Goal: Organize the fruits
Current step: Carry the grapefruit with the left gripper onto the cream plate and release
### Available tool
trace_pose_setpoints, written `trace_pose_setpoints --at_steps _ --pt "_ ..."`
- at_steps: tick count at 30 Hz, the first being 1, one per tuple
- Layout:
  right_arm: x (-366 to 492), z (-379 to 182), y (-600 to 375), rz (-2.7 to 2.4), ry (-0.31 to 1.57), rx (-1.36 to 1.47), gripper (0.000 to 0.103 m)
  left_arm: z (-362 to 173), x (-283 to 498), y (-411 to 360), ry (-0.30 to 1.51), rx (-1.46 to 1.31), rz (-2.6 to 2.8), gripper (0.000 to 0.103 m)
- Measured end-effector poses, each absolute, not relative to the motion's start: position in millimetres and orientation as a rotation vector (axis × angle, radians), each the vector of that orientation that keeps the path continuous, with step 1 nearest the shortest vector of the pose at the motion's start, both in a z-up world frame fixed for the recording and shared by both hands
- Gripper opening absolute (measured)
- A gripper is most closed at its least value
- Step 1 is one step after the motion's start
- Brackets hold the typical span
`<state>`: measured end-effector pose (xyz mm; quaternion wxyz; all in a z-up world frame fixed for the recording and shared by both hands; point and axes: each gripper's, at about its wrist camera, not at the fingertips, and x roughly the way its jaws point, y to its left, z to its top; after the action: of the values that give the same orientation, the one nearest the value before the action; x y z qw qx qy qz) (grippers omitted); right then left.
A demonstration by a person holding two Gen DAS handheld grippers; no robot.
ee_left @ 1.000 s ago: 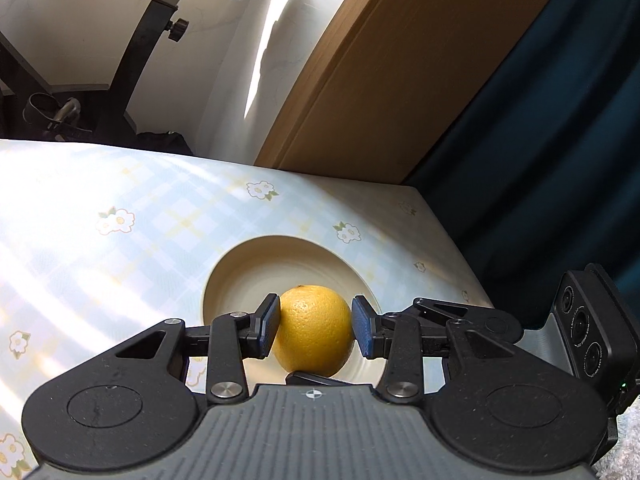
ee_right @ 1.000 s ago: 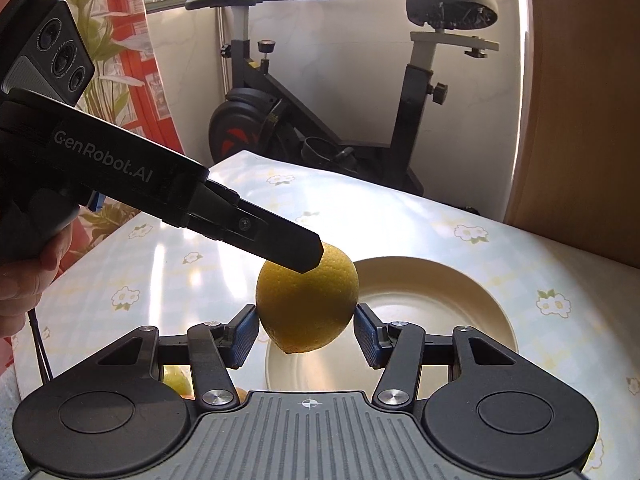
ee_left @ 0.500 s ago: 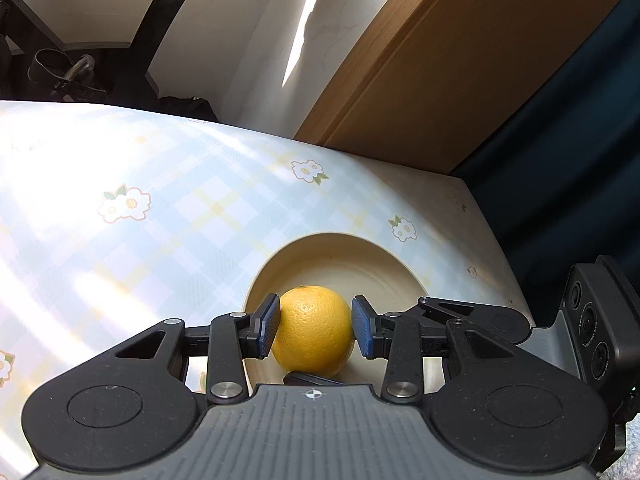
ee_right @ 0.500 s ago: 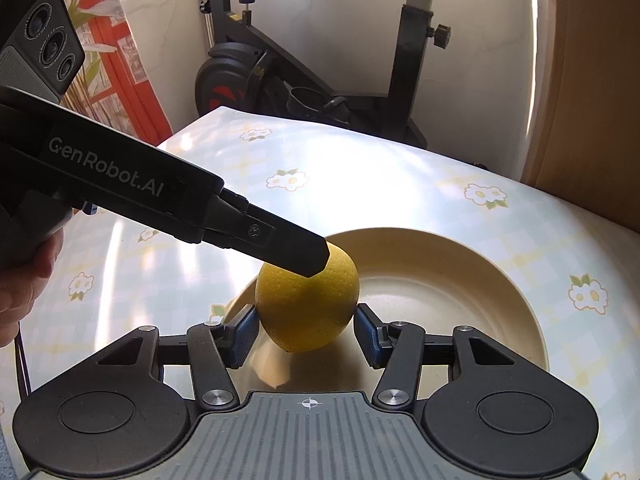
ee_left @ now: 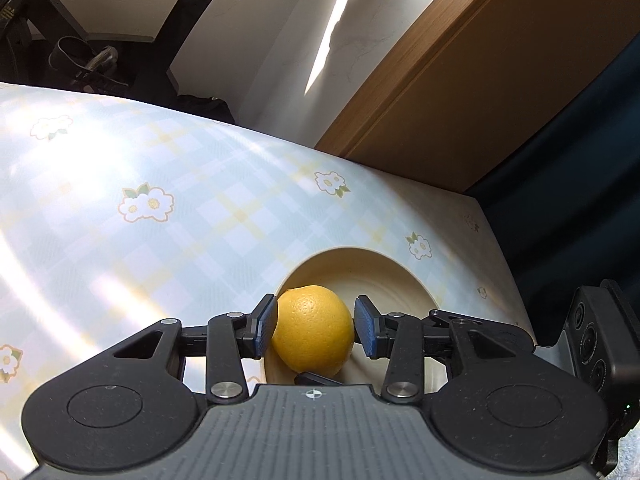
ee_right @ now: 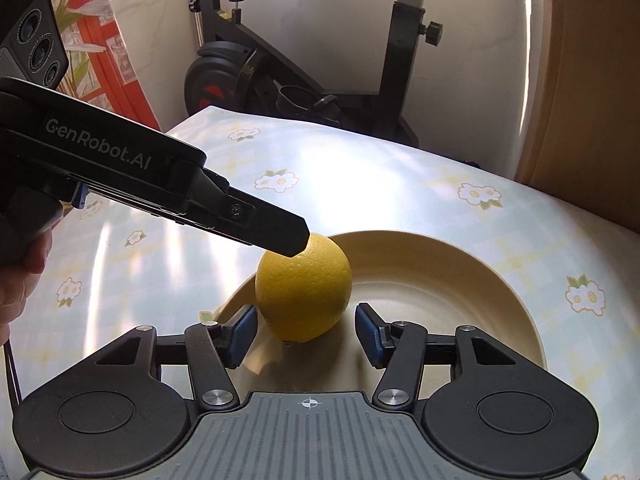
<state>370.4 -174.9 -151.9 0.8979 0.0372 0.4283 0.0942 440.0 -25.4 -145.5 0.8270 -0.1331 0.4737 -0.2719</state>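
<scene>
A yellow-orange citrus fruit (ee_left: 312, 330) sits between the blue pads of my left gripper (ee_left: 316, 330), which is shut on it. The fruit is low over the left inner part of a cream plate (ee_left: 384, 272). In the right wrist view the same fruit (ee_right: 304, 288) rests at or just above the plate (ee_right: 460, 276), with the left gripper's finger (ee_right: 276, 228) across its top. My right gripper (ee_right: 306, 334) is open just in front of the fruit and holds nothing; its pads stand apart on either side.
The table (ee_left: 120, 208) has a pale checked cloth with flower prints. An exercise bike (ee_right: 304, 76) stands behind it. A wooden panel (ee_left: 480, 92) and a dark curtain (ee_left: 580, 200) are at the right. A hand (ee_right: 20, 280) holds the left gripper.
The left gripper has carried the fruit down and forward onto the plate's left side. The right gripper has stayed open and followed behind it.
</scene>
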Motion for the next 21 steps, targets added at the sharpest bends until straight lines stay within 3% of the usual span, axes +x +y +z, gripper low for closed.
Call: trace_pose_setpoints --at_steps 8,21 --pt "333 -129 -197 0.133 0.808 0.147 0.058 -122 409 4 0.917 -0.244 -0.505 0.052" --pt "257 -115 -217 -0.007 0.726 0.209 0.056 -98 335 33 0.765 -0.093 -0.327 0.053"
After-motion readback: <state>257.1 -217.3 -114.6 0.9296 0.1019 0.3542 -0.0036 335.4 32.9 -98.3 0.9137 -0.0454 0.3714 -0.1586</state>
